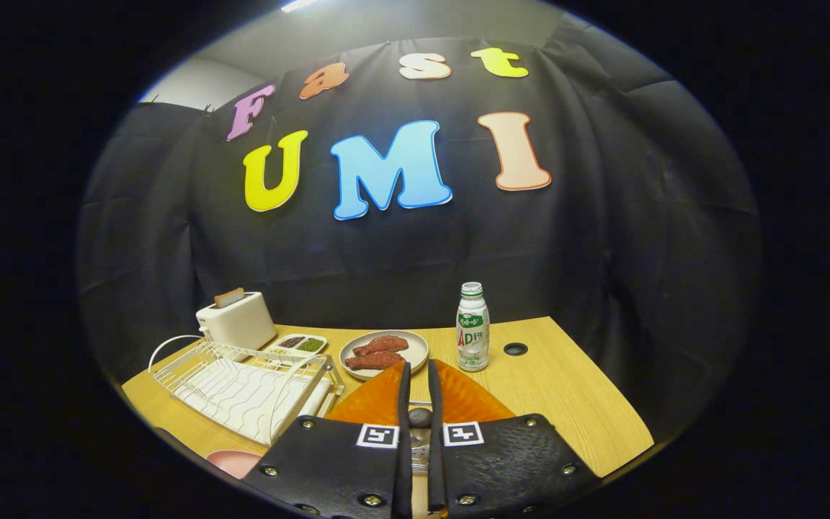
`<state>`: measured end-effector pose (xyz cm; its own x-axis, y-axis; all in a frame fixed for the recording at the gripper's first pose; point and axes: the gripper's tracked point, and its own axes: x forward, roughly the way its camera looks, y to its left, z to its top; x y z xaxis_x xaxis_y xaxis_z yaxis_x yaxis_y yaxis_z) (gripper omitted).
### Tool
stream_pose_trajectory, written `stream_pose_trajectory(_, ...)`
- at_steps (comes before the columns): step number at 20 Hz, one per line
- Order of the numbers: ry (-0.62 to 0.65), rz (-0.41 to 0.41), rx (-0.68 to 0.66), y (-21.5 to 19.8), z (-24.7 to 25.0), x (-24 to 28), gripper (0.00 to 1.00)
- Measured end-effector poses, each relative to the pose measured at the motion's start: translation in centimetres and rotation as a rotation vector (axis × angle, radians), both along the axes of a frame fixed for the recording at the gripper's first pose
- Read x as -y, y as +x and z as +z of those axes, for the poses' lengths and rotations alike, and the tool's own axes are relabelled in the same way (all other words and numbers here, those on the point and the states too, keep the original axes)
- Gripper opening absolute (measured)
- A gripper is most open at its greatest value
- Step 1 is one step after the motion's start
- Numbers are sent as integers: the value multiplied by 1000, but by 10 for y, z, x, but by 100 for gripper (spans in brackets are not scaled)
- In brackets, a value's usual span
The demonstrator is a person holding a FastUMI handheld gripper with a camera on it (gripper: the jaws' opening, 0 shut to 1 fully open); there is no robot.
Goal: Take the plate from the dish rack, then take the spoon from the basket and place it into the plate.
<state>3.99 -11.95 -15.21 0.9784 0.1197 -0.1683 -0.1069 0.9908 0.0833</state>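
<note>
The gripper pinches the orange plate edge-on between narrow fingers, just beside the dish rack; bare table lies right of the bottle.

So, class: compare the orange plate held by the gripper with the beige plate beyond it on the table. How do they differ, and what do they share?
The orange plate is bare; the beige plate carries reddish-brown pieces of food. The orange plate is clamped on edge between the fingers of the gripper; the beige plate lies flat on the table. The orange one is bright and glossy, the beige one pale and dull. Both look like round, shallow plates.
</note>
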Motion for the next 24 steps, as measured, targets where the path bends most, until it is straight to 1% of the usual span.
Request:
stream_pose_trajectory(5,-14,-4,11,-27,35,-7,8)
stream_pose_trajectory(11,1,3,17,-66,60,-27,8)
stream_pose_trajectory(16,-17,29,3,-94,64,-47,8)
stream_pose_trajectory(19,-41,37,-19,-112,57,-59,8)
stream_pose_trajectory(24,-45,55,-63,-132,42,-80,8)
